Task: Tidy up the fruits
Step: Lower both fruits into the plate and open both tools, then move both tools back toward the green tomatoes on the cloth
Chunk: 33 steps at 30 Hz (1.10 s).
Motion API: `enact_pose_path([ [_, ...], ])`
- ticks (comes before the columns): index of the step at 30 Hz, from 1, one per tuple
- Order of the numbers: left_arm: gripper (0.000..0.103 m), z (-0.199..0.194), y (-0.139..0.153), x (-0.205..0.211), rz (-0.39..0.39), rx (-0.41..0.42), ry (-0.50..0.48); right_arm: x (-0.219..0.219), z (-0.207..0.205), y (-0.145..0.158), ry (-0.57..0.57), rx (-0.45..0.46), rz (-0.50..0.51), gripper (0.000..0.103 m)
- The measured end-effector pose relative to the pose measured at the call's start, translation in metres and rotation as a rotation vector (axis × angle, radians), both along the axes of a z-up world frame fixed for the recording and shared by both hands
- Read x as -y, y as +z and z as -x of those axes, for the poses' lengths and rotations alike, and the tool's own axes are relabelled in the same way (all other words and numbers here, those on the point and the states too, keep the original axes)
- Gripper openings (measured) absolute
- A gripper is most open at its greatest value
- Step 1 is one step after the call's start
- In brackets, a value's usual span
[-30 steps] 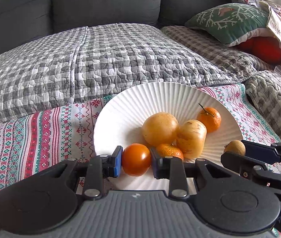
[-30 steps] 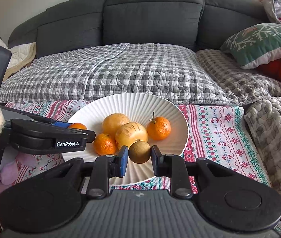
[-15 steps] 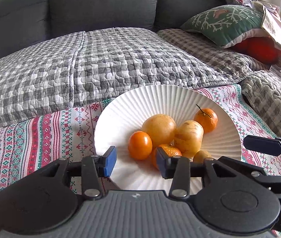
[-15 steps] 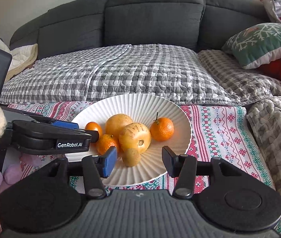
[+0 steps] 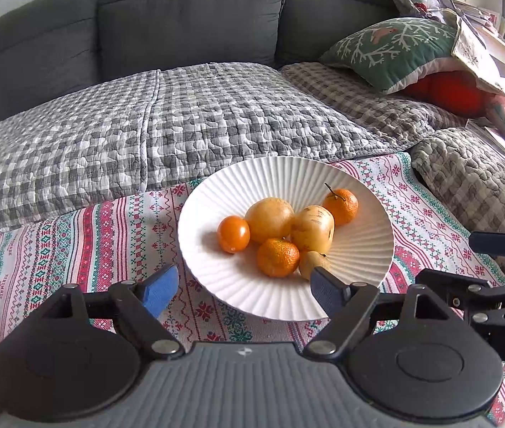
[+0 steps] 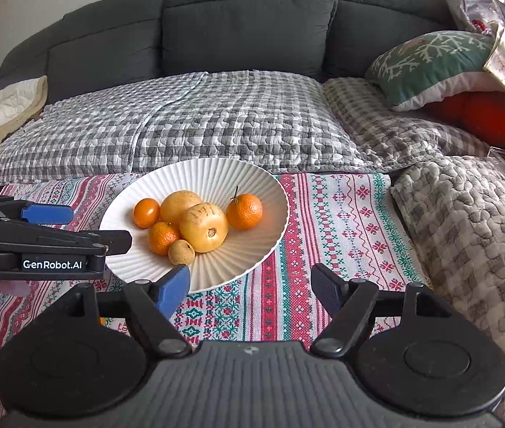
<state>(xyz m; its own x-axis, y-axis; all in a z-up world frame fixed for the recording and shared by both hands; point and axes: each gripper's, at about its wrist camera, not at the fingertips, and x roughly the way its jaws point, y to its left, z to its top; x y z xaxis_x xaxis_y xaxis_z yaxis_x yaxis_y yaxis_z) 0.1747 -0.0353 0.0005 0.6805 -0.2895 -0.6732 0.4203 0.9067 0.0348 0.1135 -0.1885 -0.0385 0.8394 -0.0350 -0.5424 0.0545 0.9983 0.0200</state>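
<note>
Fruits, six orange and yellow pieces [image 5: 275, 235], clustered in ribbed white ceramic plate [image 5: 366, 246] ahead of both jaws, presumably gathered there for tidiness. Left gripper [image 5: 241, 289] opening, nothing between fingers. Right gripper [image 6: 252, 283] opening too, empty, over patterned red-green cloth [image 6: 341, 214].

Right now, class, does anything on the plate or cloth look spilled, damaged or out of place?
Nothing stands out. All six fruits sit together inside the white plate, none on the patterned cloth. The yellow fruit shows brown marks, nothing more.
</note>
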Motion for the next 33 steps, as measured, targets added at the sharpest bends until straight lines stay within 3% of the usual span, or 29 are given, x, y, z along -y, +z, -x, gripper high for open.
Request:
enact_pose_path([
  [10, 0.097, 0.048, 0.007, -0.012, 0.012, -0.017, 0.066, -0.006, 0.039, 0.015, -0.012, 0.039, 0.002, 0.087],
  [25, 0.102, 0.097, 0.006, -0.034, -0.050, -0.042, 0.116, -0.007, 0.084, 0.006, -0.043, 0.049, -0.033, 0.098],
  [33, 0.102, 0.113, -0.010, -0.051, -0.089, -0.050, 0.086, -0.016, 0.093, -0.011, 0.076, -0.018, 0.062, 0.099],
])
